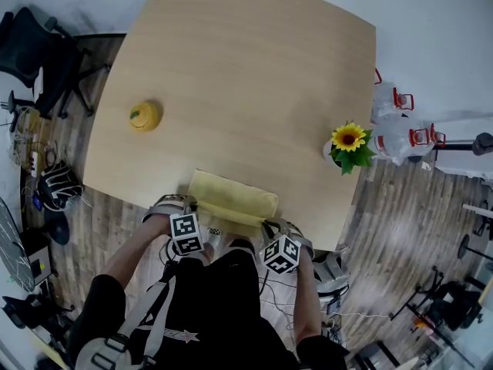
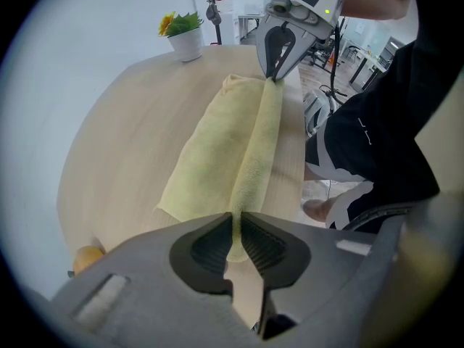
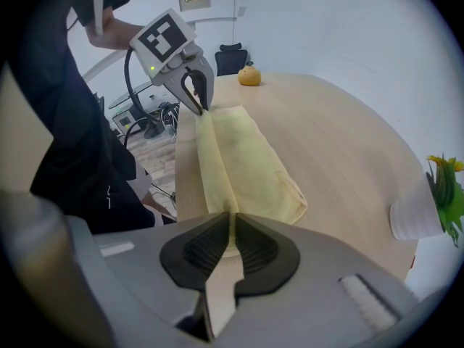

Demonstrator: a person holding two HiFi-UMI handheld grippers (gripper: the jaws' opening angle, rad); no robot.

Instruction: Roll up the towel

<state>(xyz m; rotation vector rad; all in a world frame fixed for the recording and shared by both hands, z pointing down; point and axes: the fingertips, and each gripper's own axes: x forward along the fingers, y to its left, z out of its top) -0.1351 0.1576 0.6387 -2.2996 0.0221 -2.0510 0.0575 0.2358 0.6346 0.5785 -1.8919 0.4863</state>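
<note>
A pale yellow towel (image 1: 233, 199) lies partly folded along the near edge of the wooden table (image 1: 239, 75). My left gripper (image 1: 174, 206) is shut on the left end of the towel's raised near fold. In the left gripper view the cloth (image 2: 233, 143) runs from between the dark pads (image 2: 210, 249) away to the right gripper (image 2: 275, 75). My right gripper (image 1: 280, 228) is shut on the right end of the same fold. In the right gripper view the towel (image 3: 246, 162) stretches from its own jaws to the left gripper (image 3: 198, 106). The fold between the two grippers is lifted into a ridge.
A yellow round object (image 1: 144, 116) sits on the table's left side. A sunflower in a white pot (image 1: 348, 146) stands at the right edge. Chairs, cables and bags are on the floor around the table. The person's body is close behind the near edge.
</note>
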